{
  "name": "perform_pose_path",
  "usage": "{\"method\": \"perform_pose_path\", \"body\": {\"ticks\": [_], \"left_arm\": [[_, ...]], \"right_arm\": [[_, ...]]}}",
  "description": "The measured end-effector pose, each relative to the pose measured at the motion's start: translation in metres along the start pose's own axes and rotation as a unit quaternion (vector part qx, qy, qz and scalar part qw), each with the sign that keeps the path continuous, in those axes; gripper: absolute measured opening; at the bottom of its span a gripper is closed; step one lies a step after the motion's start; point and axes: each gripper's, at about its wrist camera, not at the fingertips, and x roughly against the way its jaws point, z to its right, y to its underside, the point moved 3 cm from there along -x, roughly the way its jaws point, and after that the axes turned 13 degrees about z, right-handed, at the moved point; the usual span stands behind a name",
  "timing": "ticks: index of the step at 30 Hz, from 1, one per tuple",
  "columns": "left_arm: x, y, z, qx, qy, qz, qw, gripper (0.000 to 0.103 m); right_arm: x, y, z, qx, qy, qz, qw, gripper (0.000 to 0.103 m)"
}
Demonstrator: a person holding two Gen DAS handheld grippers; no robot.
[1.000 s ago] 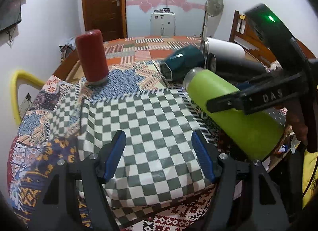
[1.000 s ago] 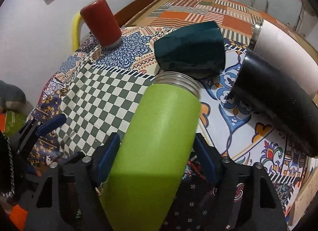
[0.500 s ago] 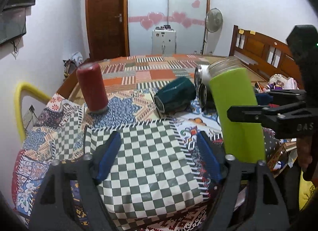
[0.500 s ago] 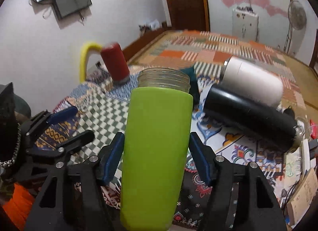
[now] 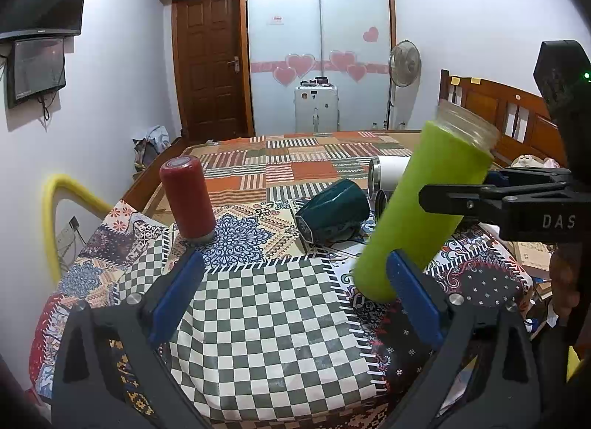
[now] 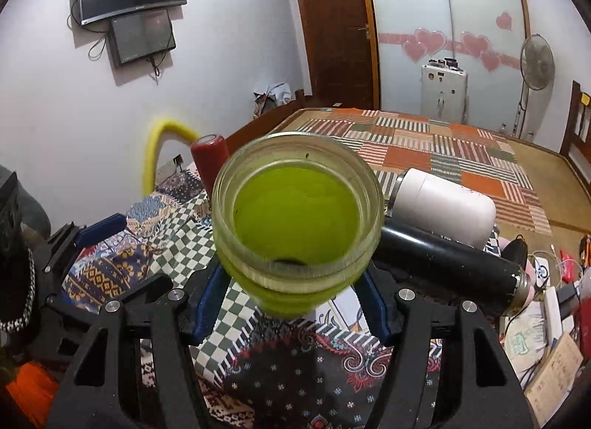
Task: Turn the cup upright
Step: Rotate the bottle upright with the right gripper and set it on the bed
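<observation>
Left wrist view: the green cup (image 5: 424,207) is in the air over the table's (image 5: 266,318) right side, mouth up but leaning toward the right. The right gripper (image 5: 476,196) grasps it around the upper body, a hold that looks chosen so the base stays free to be set down. The left gripper (image 5: 295,296) has its blue pads (image 5: 177,292) spread wide with nothing between them, apparently just waiting near the checked cloth. One pad covers the cup's lower edge, so whether the base touches the cloth cannot be told. A red cup (image 5: 188,200) stands mouth down behind; a teal cup (image 5: 332,215) lies on its side.

Right wrist view: the camera looks almost straight into the cup's open mouth (image 6: 295,215), so the rim fills the middle and hides the body, the base and the spot below. The right gripper's pads (image 6: 207,299) press the cup's sides just under the threaded neck. A white bottle (image 6: 443,207) and a black bottle (image 6: 450,263) lie on their sides behind, partly blocked by the cup.
</observation>
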Motion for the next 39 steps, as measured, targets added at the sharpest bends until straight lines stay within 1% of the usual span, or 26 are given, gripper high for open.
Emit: {"method": "perform_pose_path", "body": {"ticks": [6,12,18,23,25,28,32,34,39], "left_arm": [[-0.009,0.009,-0.005,0.011,-0.001,-0.012,0.9999,0.100],[-0.011,0.014,-0.006,0.013,0.000,-0.014,0.9998,0.100],[-0.008,0.014,-0.006,0.007,-0.006,-0.007,0.9999,0.100],[0.001,0.013,-0.010,0.025,-0.005,-0.001,0.9997,0.100],[0.005,0.011,-0.011,0.030,-0.008,0.004,0.9995,0.100],[0.014,0.006,-0.012,0.036,-0.012,0.012,0.9992,0.100],[0.035,-0.007,-0.008,0.045,-0.008,0.031,0.9985,0.100],[0.048,-0.014,-0.003,0.043,-0.008,0.045,0.9980,0.100],[0.087,-0.034,0.009,0.045,-0.007,0.088,0.9951,0.100]], "right_arm": [[-0.001,0.008,-0.005,0.023,0.008,-0.003,1.000,0.061],[0.003,0.017,-0.011,0.046,0.012,-0.003,0.999,0.061],[0.008,0.020,-0.020,0.068,0.018,0.010,0.997,0.061],[0.009,0.019,-0.019,0.061,0.018,0.018,0.998,0.062],[0.011,0.020,-0.018,0.045,0.006,0.017,0.999,0.063],[0.016,0.020,-0.016,0.036,0.004,0.017,0.999,0.063],[0.034,0.018,-0.019,0.027,0.000,0.030,0.999,0.063],[0.045,0.015,-0.023,0.029,0.003,0.044,0.999,0.063],[0.093,0.000,-0.035,0.034,0.020,0.104,0.994,0.063]]}}
